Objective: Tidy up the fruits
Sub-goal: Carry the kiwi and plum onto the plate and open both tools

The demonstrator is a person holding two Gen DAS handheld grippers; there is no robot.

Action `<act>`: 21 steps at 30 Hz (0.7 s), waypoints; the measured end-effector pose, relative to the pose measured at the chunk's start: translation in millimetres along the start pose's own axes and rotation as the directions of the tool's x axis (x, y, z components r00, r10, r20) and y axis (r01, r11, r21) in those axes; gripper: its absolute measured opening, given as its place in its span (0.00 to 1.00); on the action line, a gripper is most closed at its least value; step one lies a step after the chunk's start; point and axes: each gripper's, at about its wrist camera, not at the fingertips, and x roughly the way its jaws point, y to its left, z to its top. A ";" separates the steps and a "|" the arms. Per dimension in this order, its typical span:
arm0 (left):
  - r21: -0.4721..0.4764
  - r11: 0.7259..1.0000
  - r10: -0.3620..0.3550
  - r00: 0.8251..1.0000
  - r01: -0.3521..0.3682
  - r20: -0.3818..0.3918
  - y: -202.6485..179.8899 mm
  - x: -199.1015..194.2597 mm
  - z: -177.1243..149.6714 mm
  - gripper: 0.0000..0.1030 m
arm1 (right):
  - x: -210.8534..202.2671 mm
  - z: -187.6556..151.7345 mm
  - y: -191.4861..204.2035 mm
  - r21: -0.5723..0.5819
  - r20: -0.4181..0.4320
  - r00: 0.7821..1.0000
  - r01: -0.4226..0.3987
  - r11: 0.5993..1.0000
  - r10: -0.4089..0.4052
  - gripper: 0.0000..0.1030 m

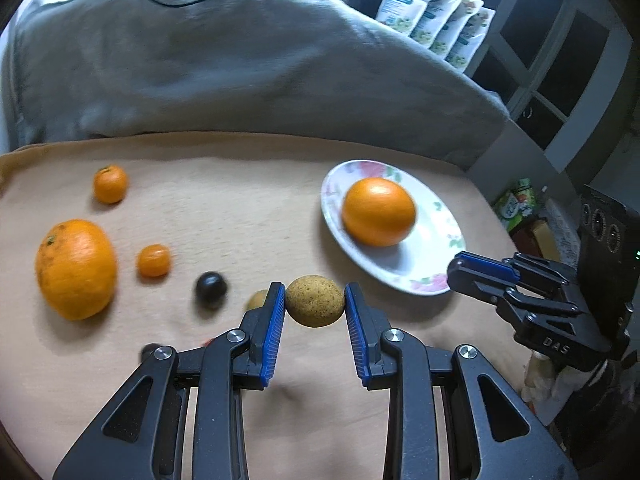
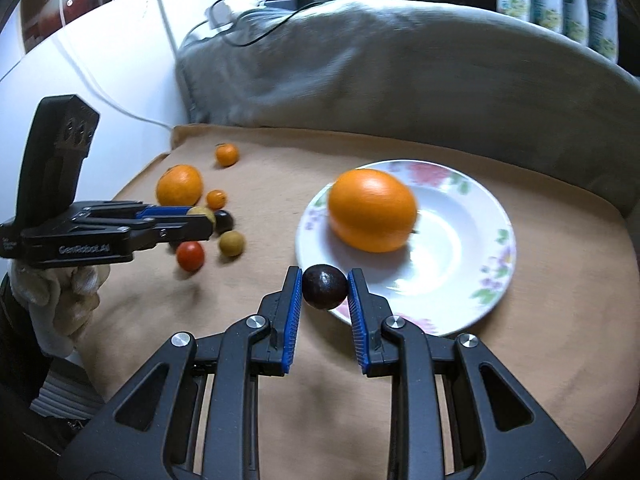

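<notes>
Tan cloth point(image 2: 280, 184) | oranges point(image 2: 372, 210): 2 | plate point(image 2: 472, 280): 1

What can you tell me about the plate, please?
The plate is round, shallow and glossy white, seemingly ceramic, with pink and green flowers printed around its rim. It sits flat on the tan cloth, right of the loose fruit. One large orange rests in it, toward its far left side.

Both fisheye views look steeply down along their own fingers, close above the tan cloth. The left wrist view sits left of the flowered plate point(image 1: 436, 240), the right wrist view just before the plate point(image 2: 486, 236). Both share plate and loose fruit.
</notes>
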 end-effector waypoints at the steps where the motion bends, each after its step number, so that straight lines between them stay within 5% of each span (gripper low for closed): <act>1: 0.004 1.000 -0.005 1.000 0.005 0.001 -4.0 1.5 0.0 0.28 | -1.7 -0.5 -4.5 0.004 0.001 1.000 0.005 1.000 -0.005 0.24; 21: 0.077 0.995 -0.063 0.998 0.063 -0.011 -68.2 30.6 9.5 0.28 | 1.4 3.1 -70.3 0.075 -0.007 0.998 0.070 0.995 -0.070 0.24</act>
